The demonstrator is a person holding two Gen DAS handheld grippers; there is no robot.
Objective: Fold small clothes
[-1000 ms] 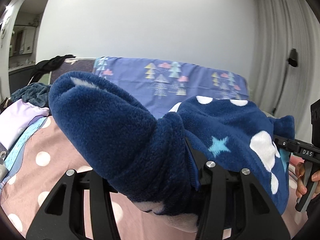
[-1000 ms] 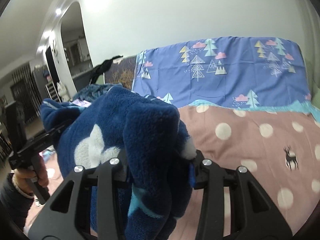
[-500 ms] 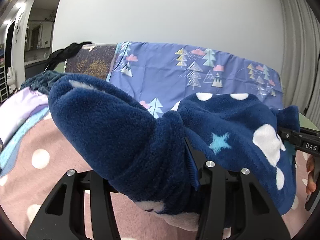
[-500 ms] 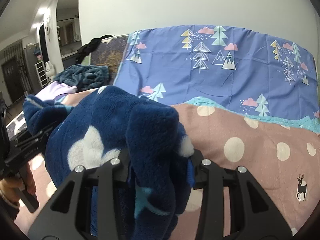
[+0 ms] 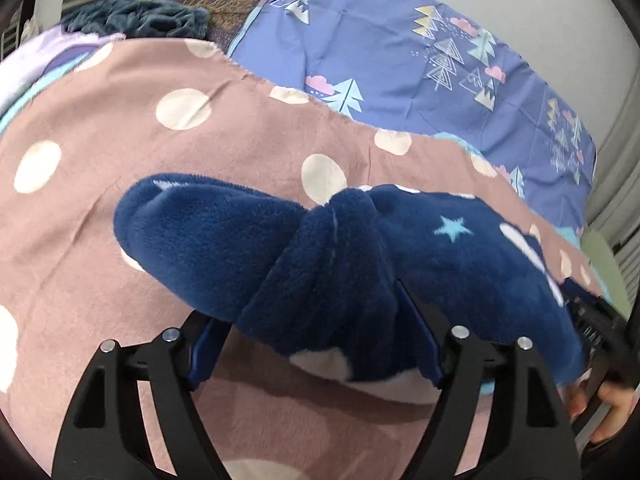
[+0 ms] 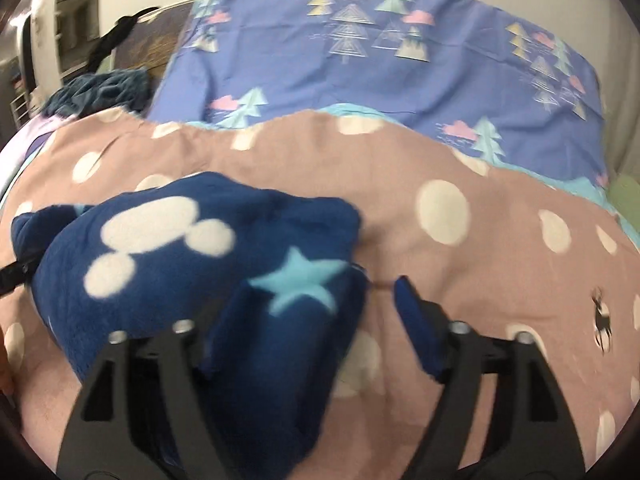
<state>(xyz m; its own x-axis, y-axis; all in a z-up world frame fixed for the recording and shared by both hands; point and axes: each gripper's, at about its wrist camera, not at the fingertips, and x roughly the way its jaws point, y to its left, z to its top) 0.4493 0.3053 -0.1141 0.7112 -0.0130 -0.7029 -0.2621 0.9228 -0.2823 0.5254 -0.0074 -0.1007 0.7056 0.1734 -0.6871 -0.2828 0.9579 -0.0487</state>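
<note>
Both jaws are opening; the fleece garment (image 5: 340, 264) lies crosswise between the left gripper (image 5: 316, 344) and right gripper (image 6: 304, 328) on the bed (image 6: 460, 280).

We count one navy fleece garment (image 5: 440, 264), two claws (left (image 5: 316, 344), right (image 6: 308, 328)), one dotted pink bedspread (image 6: 500, 280), one tree-print blue sheet (image 6: 400, 80)

Both grippers lowered; fingers opening, fleece garment (image 6: 192, 264) now resting on bedspread (image 6: 500, 280).

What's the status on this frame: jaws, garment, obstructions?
Left gripper and right gripper: jaws opening, fleece between them. Navy fleece garment on the spotted bedcover. Nothing in the way.
</note>
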